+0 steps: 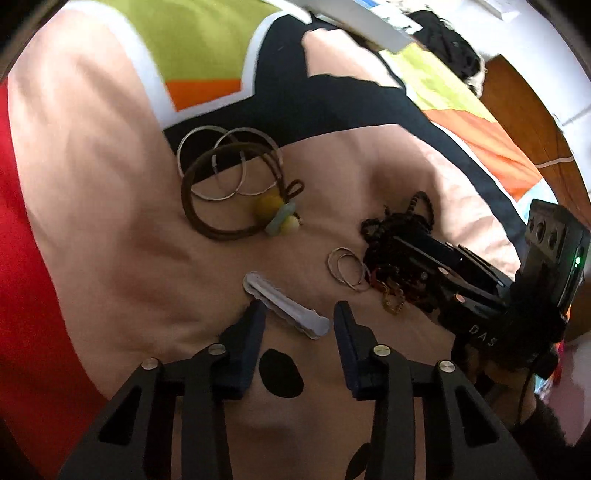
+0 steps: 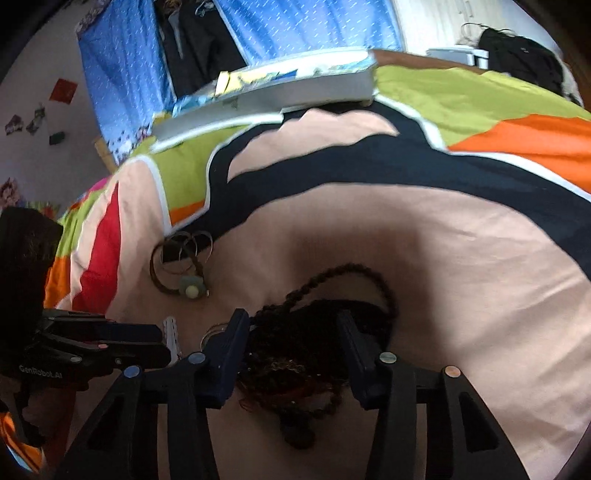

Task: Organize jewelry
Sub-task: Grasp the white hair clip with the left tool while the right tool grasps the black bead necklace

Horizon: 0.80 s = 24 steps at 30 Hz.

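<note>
Jewelry lies on a patterned bedspread (image 1: pixel 92 184). My left gripper (image 1: pixel 299 314) is open, low over a white hair clip (image 1: pixel 284 304) that lies between its fingers. Beyond it are silver bangles (image 1: pixel 221 162) with a brown cord necklace (image 1: pixel 207 206) and its yellow and green beads (image 1: pixel 279 214). Small hoop earrings (image 1: pixel 347 267) lie to the right. My right gripper (image 2: pixel 291 325) is open, its fingers on either side of a heap of dark beaded necklaces (image 2: pixel 295 354). That heap also shows in the left wrist view (image 1: pixel 391 221), partly hidden by the right gripper (image 1: pixel 424 266).
A grey flat box (image 2: pixel 266 96) lies at the far edge of the bed. A black bag (image 2: pixel 517 55) sits at the far right. Blue curtains (image 2: pixel 295 22) hang behind. The bangles and cord necklace also show in the right wrist view (image 2: pixel 181 258).
</note>
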Available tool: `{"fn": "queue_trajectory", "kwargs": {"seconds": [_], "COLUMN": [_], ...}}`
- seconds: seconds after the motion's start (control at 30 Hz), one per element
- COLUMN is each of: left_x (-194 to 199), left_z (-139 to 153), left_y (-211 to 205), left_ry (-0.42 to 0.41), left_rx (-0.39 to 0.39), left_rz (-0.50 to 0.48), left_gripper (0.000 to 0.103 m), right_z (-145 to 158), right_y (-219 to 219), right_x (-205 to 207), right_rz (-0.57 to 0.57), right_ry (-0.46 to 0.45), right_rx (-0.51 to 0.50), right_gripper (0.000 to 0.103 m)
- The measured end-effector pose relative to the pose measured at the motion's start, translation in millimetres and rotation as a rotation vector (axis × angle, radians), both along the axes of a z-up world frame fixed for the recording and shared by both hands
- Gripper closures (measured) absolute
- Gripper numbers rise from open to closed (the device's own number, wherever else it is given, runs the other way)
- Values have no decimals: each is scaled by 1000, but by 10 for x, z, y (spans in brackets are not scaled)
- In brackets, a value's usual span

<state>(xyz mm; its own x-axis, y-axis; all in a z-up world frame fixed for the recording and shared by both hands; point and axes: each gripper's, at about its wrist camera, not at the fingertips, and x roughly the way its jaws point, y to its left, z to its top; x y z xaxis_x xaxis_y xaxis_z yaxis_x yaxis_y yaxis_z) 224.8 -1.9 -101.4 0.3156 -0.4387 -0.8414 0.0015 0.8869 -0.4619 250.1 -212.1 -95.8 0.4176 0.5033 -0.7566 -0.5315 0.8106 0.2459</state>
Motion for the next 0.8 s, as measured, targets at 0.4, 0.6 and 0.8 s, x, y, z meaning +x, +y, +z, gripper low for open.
{"fn": "queue_trajectory", "kwargs": {"seconds": [0.4,0.6,0.8], "left_x": [20,-101,-232], "left_z": [-39,46,188], "left_y": [124,101,59], "left_ry": [27,-29,-75], "left_rx": [1,5,5], "left_rz": [52,39,32], "left_gripper": [91,92,92], "right_z": [-182,-113,119], "right_y": [75,42,-65], "right_x": [140,79,-57], "right_rz": [12,15,-12], "right_ry": [64,37,-38], "right_rx": [-1,33,76], "right_gripper": [88,92,102]}}
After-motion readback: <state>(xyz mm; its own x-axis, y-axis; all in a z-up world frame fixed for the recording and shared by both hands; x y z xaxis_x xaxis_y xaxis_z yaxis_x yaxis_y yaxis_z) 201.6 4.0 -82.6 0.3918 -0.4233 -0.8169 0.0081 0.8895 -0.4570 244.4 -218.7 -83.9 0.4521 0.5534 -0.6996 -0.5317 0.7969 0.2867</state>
